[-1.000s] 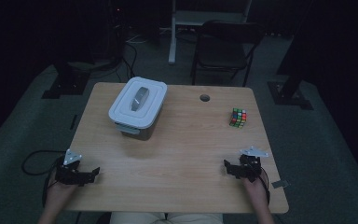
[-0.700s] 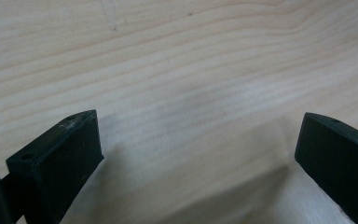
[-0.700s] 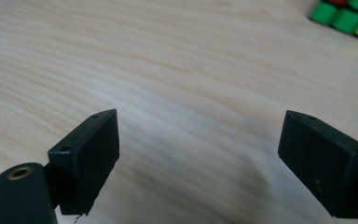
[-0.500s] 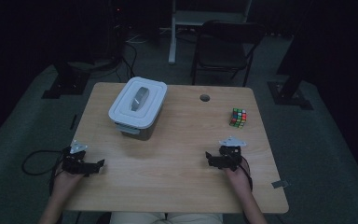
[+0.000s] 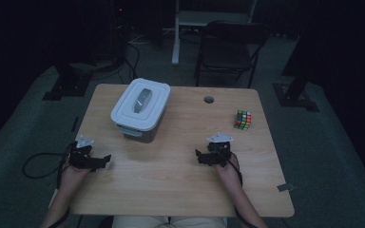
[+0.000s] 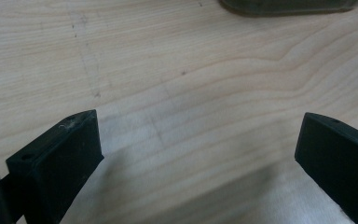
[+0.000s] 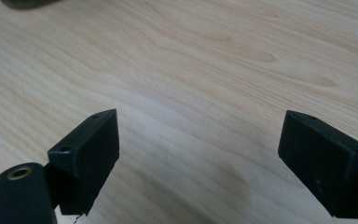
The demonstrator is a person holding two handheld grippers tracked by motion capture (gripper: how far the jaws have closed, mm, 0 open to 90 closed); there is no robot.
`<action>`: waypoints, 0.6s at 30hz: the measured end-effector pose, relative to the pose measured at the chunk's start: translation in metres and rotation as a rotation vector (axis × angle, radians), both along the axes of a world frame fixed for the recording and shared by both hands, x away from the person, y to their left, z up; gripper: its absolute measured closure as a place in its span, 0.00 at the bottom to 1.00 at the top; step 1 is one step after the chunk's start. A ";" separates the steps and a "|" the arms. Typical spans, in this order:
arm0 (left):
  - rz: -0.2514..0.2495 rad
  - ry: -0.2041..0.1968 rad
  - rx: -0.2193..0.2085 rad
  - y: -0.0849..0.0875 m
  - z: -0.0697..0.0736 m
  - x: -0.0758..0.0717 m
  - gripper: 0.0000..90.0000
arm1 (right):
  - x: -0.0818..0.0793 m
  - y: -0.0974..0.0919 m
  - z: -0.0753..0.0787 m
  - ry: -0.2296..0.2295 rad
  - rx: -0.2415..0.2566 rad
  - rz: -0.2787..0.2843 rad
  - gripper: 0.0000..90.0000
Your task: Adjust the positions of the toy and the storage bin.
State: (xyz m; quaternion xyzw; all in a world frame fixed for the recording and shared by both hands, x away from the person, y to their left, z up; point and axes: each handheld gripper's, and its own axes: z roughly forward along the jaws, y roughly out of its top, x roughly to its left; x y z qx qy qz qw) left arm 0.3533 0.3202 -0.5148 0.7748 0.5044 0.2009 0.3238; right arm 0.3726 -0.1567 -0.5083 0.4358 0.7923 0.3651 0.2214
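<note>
The big wooden table (image 5: 171,190) holds a grey box with a white lid (image 5: 140,110) at the far left. The left gripper (image 5: 105,159) is low over the near left edge, near the box but not touching it. Its jaws are wide apart with nothing in them. The right gripper (image 5: 198,156) is low over the near middle, jaws wide too, holding nothing. A little colored cube (image 5: 243,119) sits far right.

Dim lab: camera stands (image 5: 71,83) flank wooden table (image 5: 180,190).
</note>
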 end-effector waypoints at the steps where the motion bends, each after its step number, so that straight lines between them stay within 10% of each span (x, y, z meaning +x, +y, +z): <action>1: 0.001 -0.001 -0.006 0.000 0.000 0.002 0.01 | 0.001 0.002 0.000 0.001 0.007 -0.001 0.13; 18: 0.025 -0.040 -0.023 -0.005 0.003 0.035 0.01 | 0.024 0.033 -0.004 0.028 0.058 0.030 0.14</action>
